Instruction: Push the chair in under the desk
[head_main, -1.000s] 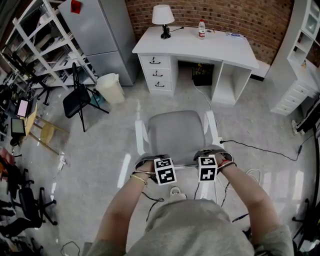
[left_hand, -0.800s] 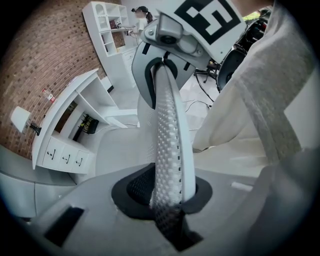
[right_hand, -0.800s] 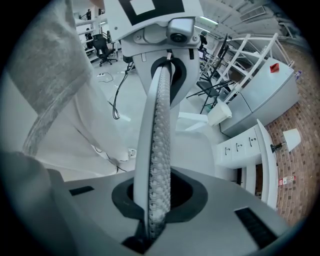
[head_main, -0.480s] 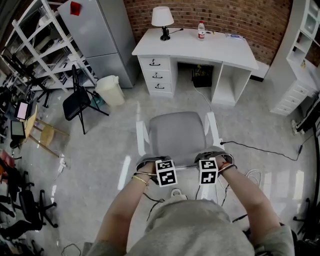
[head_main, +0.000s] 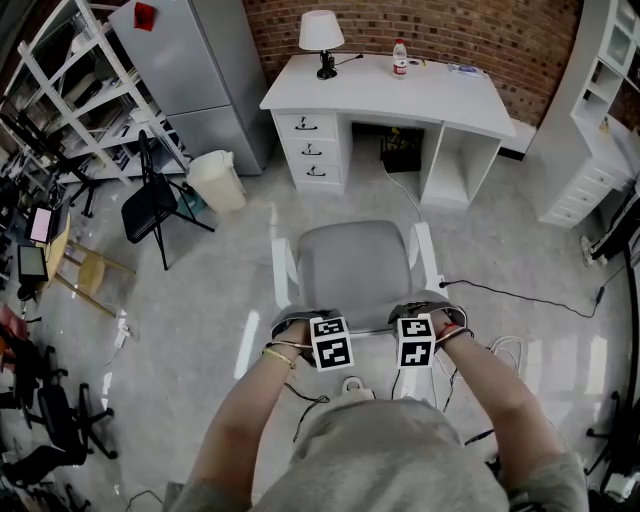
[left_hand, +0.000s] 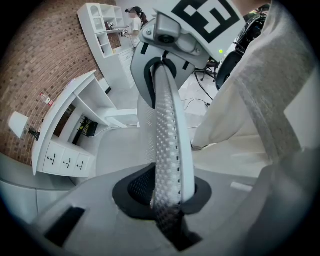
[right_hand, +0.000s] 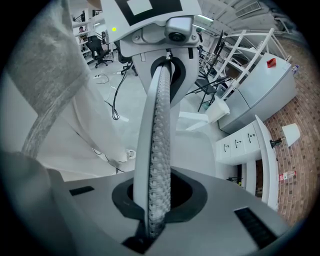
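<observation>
chair (head_main: 352, 268): seat faces desk (head_main: 395, 92), well apart | backrest (left_hand: 167, 140) top edge runs left-right | left gripper (left_hand: 167, 197), right gripper (right_hand: 155, 200): jaws just closed, clamping mesh backrest

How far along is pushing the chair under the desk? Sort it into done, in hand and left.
Done: the left claw and right claw have just been closing onto the backrest, whose top edge sits between their jaws. In hand: that two-sided grip on the chair. Left: the whole push; floor lies between chair and desk.
</observation>
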